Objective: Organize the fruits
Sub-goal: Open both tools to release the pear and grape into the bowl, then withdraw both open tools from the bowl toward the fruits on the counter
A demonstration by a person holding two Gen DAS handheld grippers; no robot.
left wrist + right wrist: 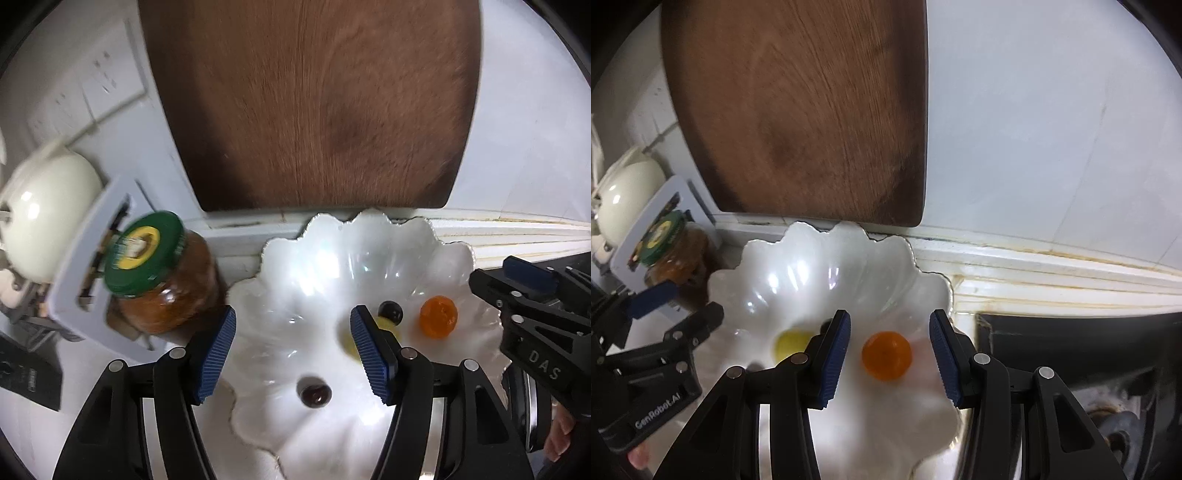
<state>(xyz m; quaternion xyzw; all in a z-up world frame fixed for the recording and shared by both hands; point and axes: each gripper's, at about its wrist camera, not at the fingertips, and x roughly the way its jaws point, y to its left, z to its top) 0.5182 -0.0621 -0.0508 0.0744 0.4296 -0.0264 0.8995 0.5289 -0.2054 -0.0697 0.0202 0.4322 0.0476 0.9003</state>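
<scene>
A white scalloped bowl [332,251] [812,266] sits on the counter against the wall. My left gripper [293,321] hangs over it, open. A dark grape [315,392] lies in the bowl between its fingers, untouched by the pads. A second dark grape [390,312] and a yellow fruit [788,343] lie just past its right finger, which partly hides them. My right gripper [889,321] is open too. An orange fruit [886,355] [439,316] rests in the bowl between its blue pads, with gaps on both sides.
A wooden cutting board [314,110] leans on the wall behind the bowl. Left of the bowl stand a green-lidded jar [146,251], a white card [88,236] and a cream teapot [48,206]. A dark stove top [1071,350] lies at the right.
</scene>
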